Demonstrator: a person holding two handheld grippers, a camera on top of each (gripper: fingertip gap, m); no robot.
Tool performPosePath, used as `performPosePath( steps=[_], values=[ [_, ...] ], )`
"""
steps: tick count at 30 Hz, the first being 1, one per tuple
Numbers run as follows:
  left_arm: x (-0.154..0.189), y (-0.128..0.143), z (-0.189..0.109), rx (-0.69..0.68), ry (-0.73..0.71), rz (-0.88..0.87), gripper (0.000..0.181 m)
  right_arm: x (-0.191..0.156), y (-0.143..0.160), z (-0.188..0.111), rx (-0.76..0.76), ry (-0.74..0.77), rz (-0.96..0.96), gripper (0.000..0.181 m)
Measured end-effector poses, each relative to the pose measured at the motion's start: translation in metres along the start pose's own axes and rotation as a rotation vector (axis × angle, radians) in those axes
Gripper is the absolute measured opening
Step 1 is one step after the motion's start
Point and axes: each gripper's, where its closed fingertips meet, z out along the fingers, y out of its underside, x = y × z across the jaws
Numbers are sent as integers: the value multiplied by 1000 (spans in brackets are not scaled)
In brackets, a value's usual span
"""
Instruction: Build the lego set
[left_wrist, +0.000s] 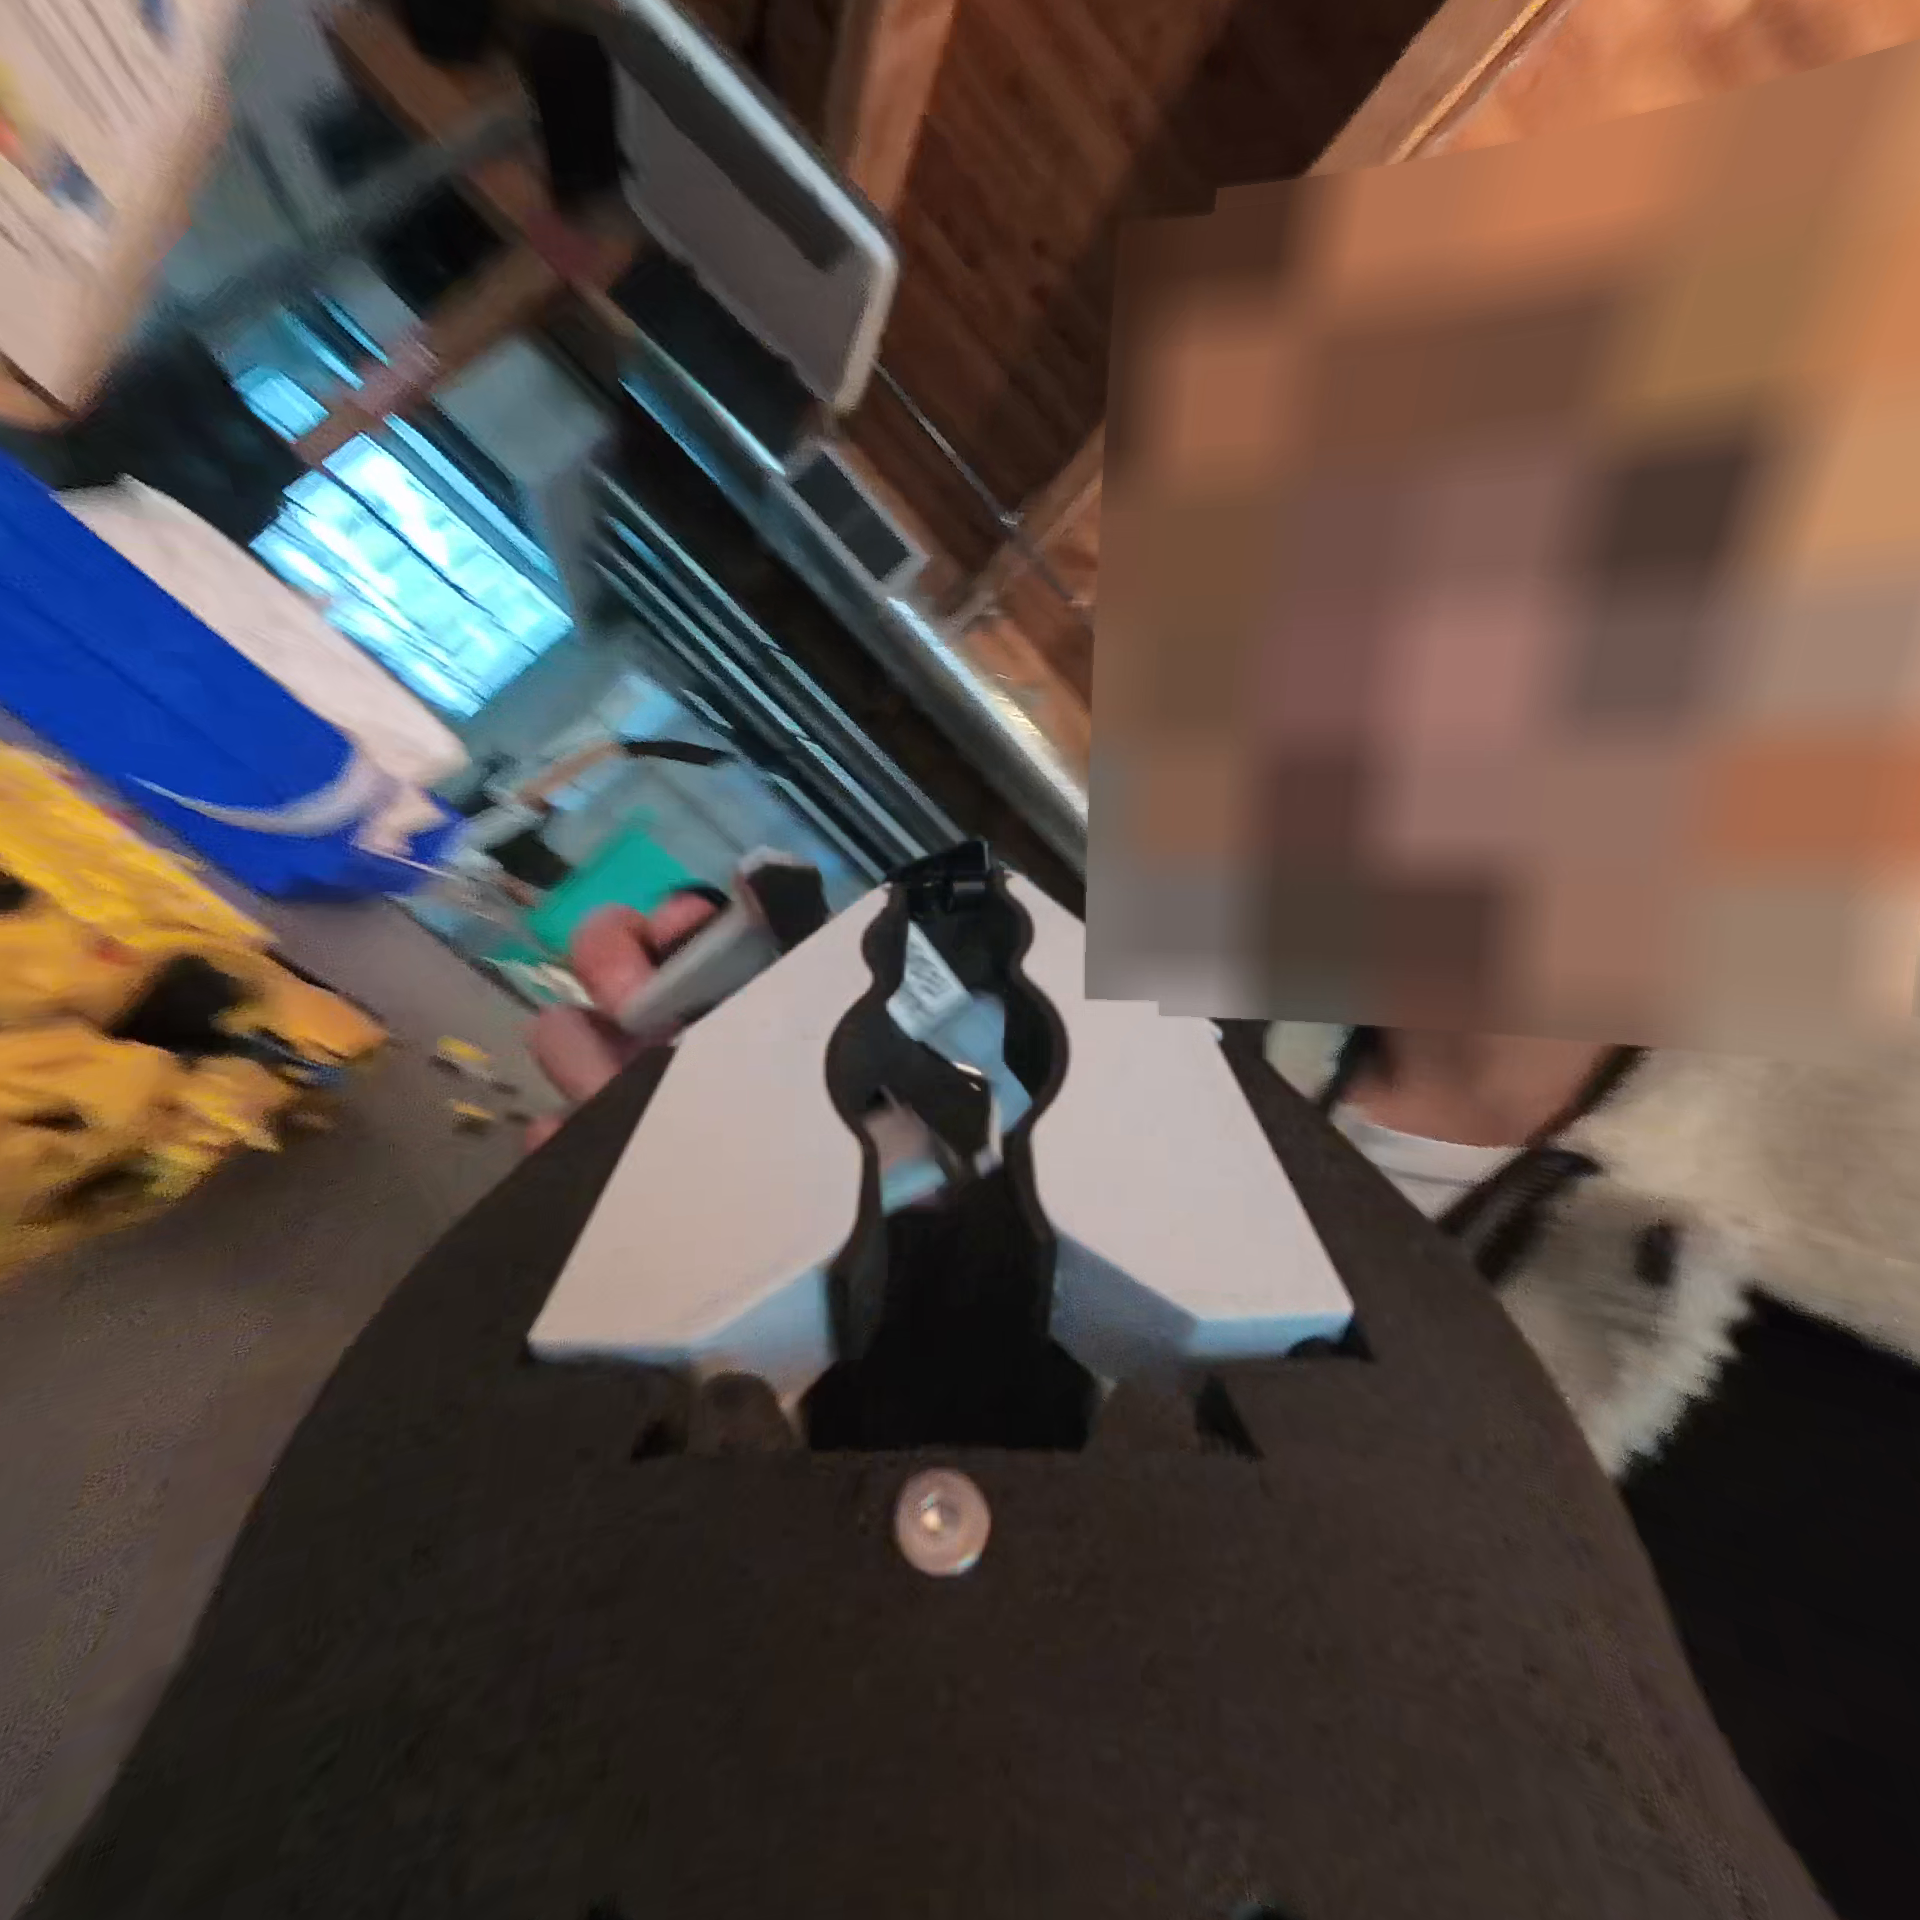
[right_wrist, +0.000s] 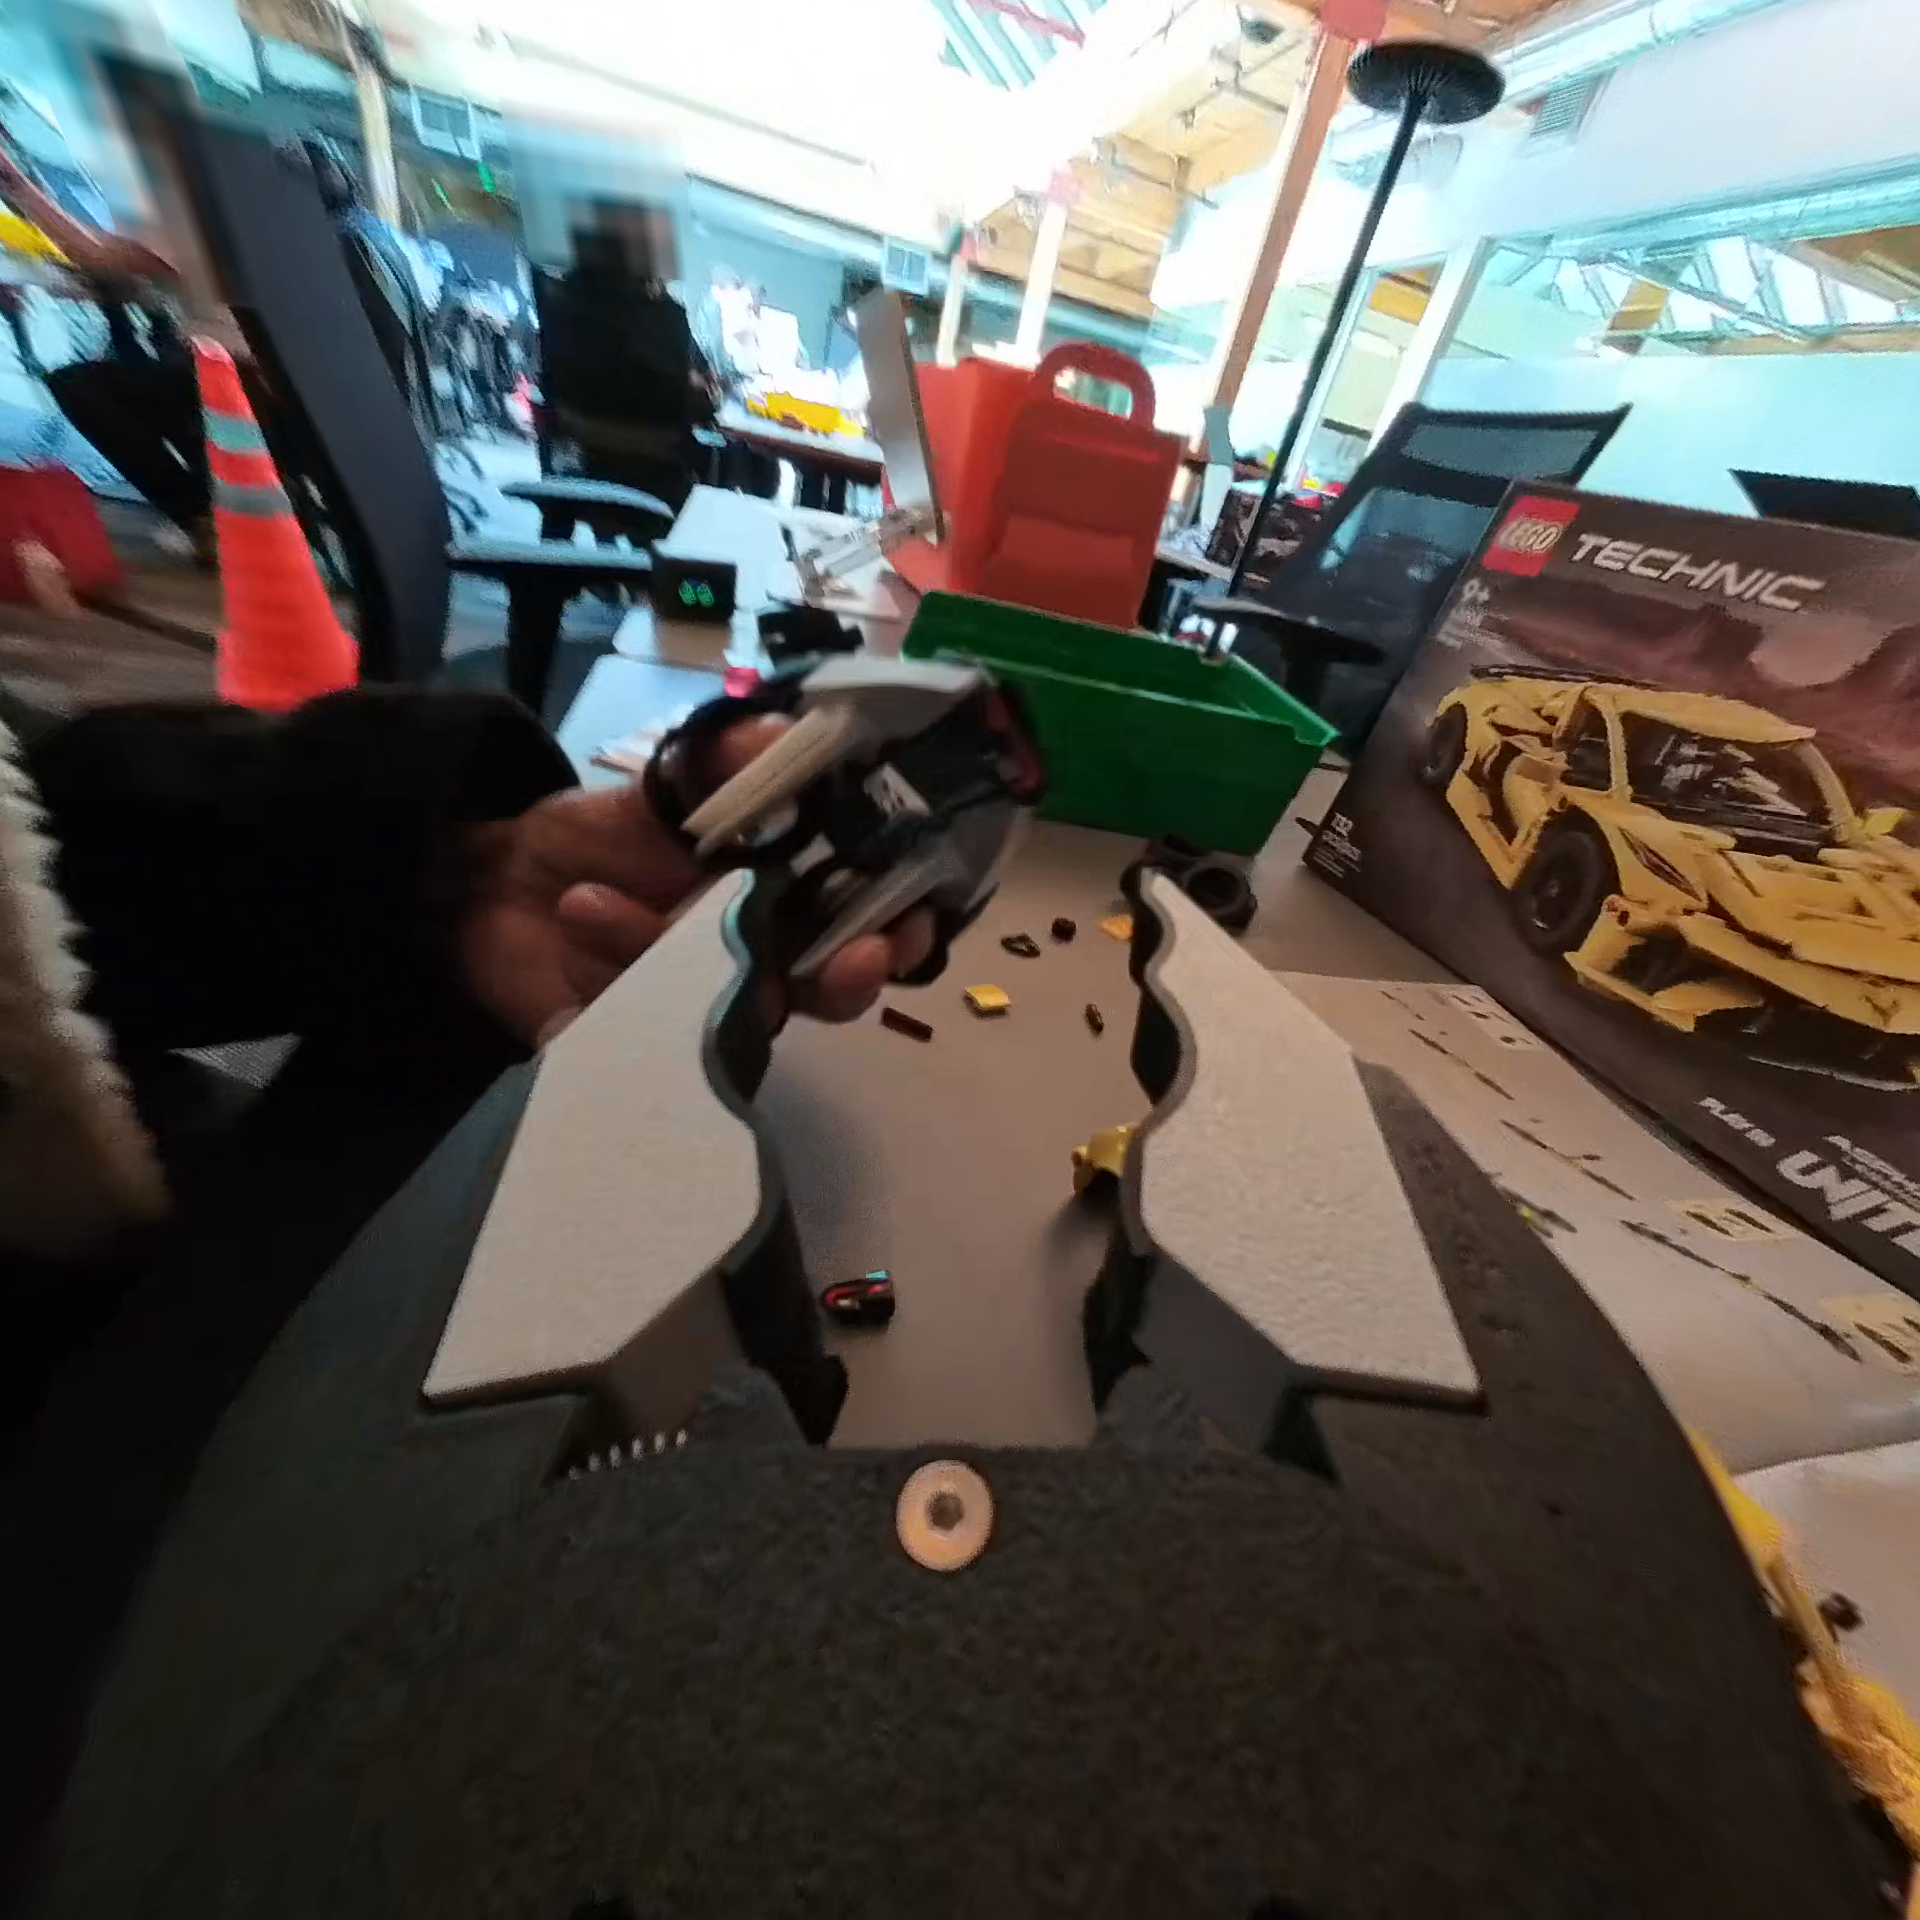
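Black piece: a small, hard, angular bit of dark plastic (left_wrist: 951, 868), up off the bench at the very tips of my left claw; too blurred for me to make out its studs or holes.
Left claw: my left claw (left_wrist: 948, 904) is closed almost to nothing and nips that black piece at its tips. The pale grey fingers have a matt, grainy face and wavy inner edges lined in black. From the right wrist view it hangs in the air over the left side of the bench, tilted.
Left hand: my left hand (right_wrist: 582, 894) is wrapped round the left claw's handle, in a black sleeve.
Right claw: my right claw (right_wrist: 940, 894) is spread wide with nothing in it, low over the bench, with the same grainy grey plates.
Loose pieces: on the bare bench between my right fingers lie a flat yellow chip (right_wrist: 987, 1000), a short black pin (right_wrist: 906, 1023) and a small black-and-red piece (right_wrist: 859, 1299). A glossy yellow curved piece (right_wrist: 1101, 1158) shows half hidden just beside my right finger.
Tyre: a black rubber tyre (right_wrist: 1221, 894) lies on the bench past my right fingertip, near the green bin.
Bench: smooth, matt grey bench (right_wrist: 935, 1143).
Green bin: a shiny green plastic bin (right_wrist: 1143, 727) with a rolled rim, towards the far edge.
Lego box: a dark card box (right_wrist: 1662, 790) with a yellow angular car pictured on it, leaning at the right edge.
Printed sheet: a pale sheet (right_wrist: 1558, 1195) lies flat under the box's near edge.
Behind: a red carrier with a loop handle (right_wrist: 1049, 520) and an orange cone (right_wrist: 270, 582).
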Motion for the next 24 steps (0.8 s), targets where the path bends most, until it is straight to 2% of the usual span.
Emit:
performPosePath(
  steps=[2, 4, 6, 13, 15, 17, 20, 24],
  values=[
    [7, 13, 6, -64, 88, -102, 14, -4, -14, -14, 45, -94, 52, 46],
    [4, 27, 10, -127, 98, -171, 15, -7, -22, -23, 74, -149, 76, 42],
    [6, 29, 11, -136, 121, -208, 15, -7, -29, -26, 107, -148, 64, 35],
    [8, 36, 13, -163, 163, -290, 14, -20, -23, -17, 84, -177, 16, 31],
    [11, 34, 13, -150, 194, -323, 14, -20, -25, -17, 91, -167, -6, 25],
    [10, 36, 14, -157, 183, -326, 14, -19, -23, -17, 79, -147, -57, 11],
    [11, 35, 13, -152, 196, -338, 14, -19, -26, -16, 90, -144, -61, 11],
    [-2, 28, 11, -114, 106, -291, 15, -9, -17, -15, 29, -88, -24, 11]
  ],
)
